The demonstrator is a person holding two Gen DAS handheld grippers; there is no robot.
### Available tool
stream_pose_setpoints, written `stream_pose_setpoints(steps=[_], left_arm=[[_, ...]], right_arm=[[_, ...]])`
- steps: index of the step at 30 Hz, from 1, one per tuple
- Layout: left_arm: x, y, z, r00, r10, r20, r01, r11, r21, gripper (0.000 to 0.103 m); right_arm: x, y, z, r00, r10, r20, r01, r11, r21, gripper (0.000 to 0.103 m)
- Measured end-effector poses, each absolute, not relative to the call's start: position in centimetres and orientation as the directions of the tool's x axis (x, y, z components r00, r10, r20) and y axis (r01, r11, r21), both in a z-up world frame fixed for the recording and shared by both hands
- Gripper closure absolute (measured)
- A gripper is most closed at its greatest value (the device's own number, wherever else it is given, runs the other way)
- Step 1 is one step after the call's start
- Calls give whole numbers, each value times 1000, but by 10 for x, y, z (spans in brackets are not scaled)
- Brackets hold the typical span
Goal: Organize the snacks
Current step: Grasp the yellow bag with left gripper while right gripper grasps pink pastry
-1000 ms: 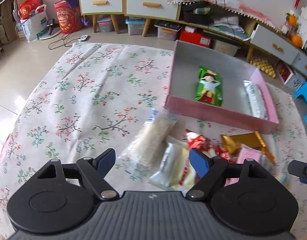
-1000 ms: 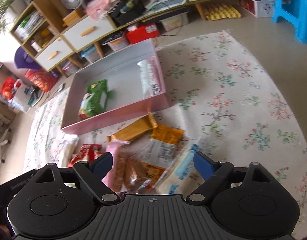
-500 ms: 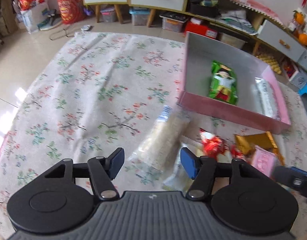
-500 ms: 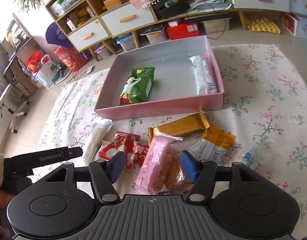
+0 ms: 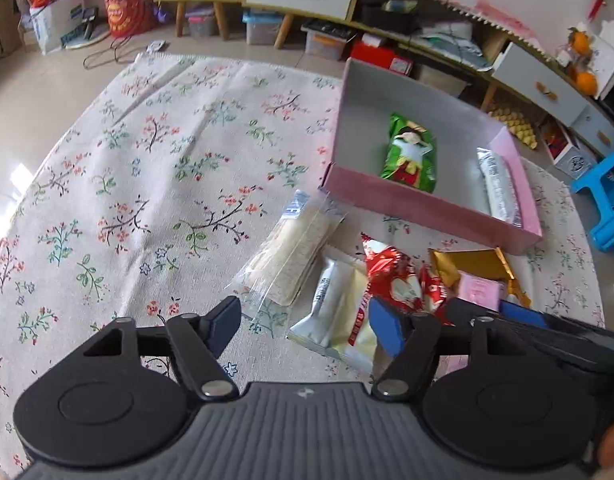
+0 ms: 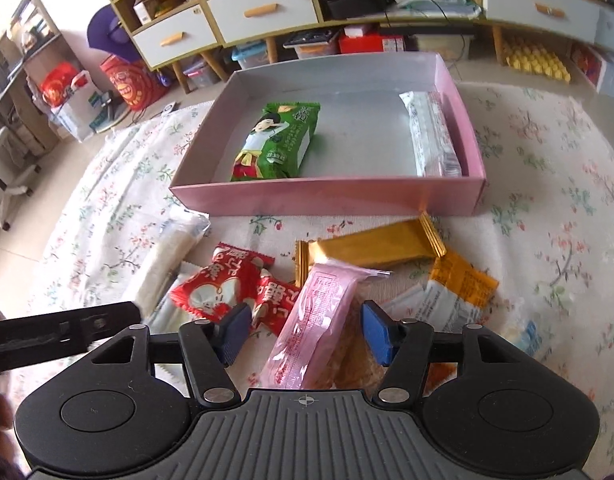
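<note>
The right gripper (image 6: 303, 334) is holding its jaws wide around the soft, crinkly pink plastic snack pack (image 6: 313, 320); grab its middle gently.

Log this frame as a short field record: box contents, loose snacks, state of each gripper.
box: pink box, open, on floral cloth
in box: green snack pack; silver packet against the right wall
loose, in front of box: gold bar, red packets, orange-ended packet, clear rice-cracker pack, white packet
left gripper: open, above the white packet
right gripper: open, straddling pink packet
</note>
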State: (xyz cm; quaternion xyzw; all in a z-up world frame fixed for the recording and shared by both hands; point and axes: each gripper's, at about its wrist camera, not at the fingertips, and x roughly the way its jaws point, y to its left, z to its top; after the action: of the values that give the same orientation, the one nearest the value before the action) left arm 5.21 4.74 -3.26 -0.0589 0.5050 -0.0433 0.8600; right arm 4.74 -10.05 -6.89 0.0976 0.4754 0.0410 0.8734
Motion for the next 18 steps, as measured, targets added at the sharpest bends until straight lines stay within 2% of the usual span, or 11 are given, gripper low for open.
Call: stream_pose_setpoints(steps=[1, 6, 11, 13, 18], left_arm=[[50, 47, -31, 488, -142, -861, 24, 988, -150, 30], [35, 28, -38, 444, -213, -870, 102, 977, -187, 28], [21, 8, -45, 388, -311, -868, 171, 949, -263, 26], [16, 1, -47, 387, -316, -866, 195, 946, -258, 21], [8, -18, -62, 356, -298, -886, 240, 945, -222, 21]], right_arm=[[48, -98, -70, 547, 146, -825, 10, 984, 181, 64], [45, -99, -69, 527, 171, -832, -6, 980, 198, 68], [39, -118, -46, 587, 181, -789, 16, 972, 235, 79], [38, -126, -42, 600, 169, -782, 34, 971, 236, 80], [38, -141, -42, 588, 173, -790, 55, 966, 252, 81]])
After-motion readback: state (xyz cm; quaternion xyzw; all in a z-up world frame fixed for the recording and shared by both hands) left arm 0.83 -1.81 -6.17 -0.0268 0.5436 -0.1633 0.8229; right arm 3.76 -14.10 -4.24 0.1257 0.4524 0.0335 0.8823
